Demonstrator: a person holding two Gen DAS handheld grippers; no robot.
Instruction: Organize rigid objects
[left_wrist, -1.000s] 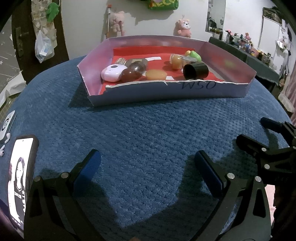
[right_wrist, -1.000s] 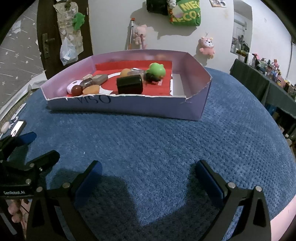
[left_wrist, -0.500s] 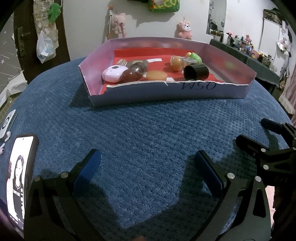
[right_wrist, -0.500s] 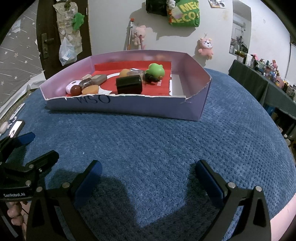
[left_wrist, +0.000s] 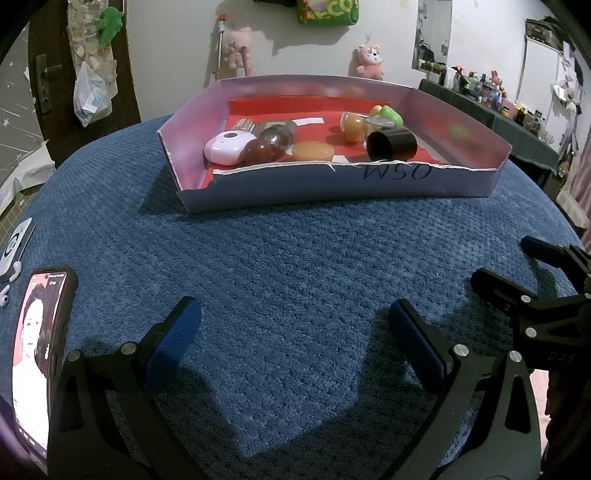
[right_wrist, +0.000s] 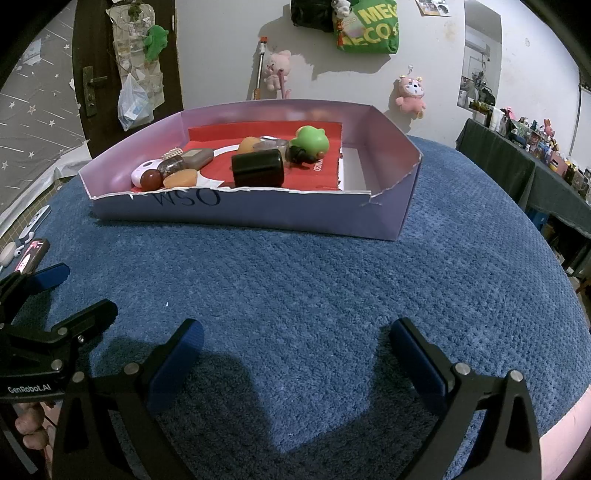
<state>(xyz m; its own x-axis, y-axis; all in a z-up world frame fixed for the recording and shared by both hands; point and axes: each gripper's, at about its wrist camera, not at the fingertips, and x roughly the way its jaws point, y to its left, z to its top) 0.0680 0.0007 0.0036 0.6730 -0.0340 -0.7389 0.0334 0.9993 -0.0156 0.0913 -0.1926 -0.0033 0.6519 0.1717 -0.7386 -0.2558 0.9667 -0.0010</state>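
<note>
both claws hovering low over the near edge of the blue bench, nothing in them. left claw (left_wrist: 293, 317) is gaping wide, empty; right claw (right_wrist: 295, 338) is gaping wide too, empty, sitting just beside the left one.

the rigid objects are all lying in the box (left_wrist: 332, 186) toward the far edge of the bench, well apart from both claws: white pod (left_wrist: 224, 148), brown ball (left_wrist: 259, 152), orange disc (left_wrist: 312, 151) at the box's left-front, black cylinder (left_wrist: 392, 144) on its side near the front wall, green toy (right_wrist: 309, 142) behind it.

step looks like the start or a pause between picks, no object being reached yet. bare bench around the box, so objects likely coming out or getting regrouped inside, cannot tell which.

next move is calling for one claw reaching forward over the low torn front wall and dropping onto a single item. the black cylinder looks easiest; it may roll, so grip across its body.

phone (left_wrist: 35, 345) lying at the left near edge, stay clear.
</note>
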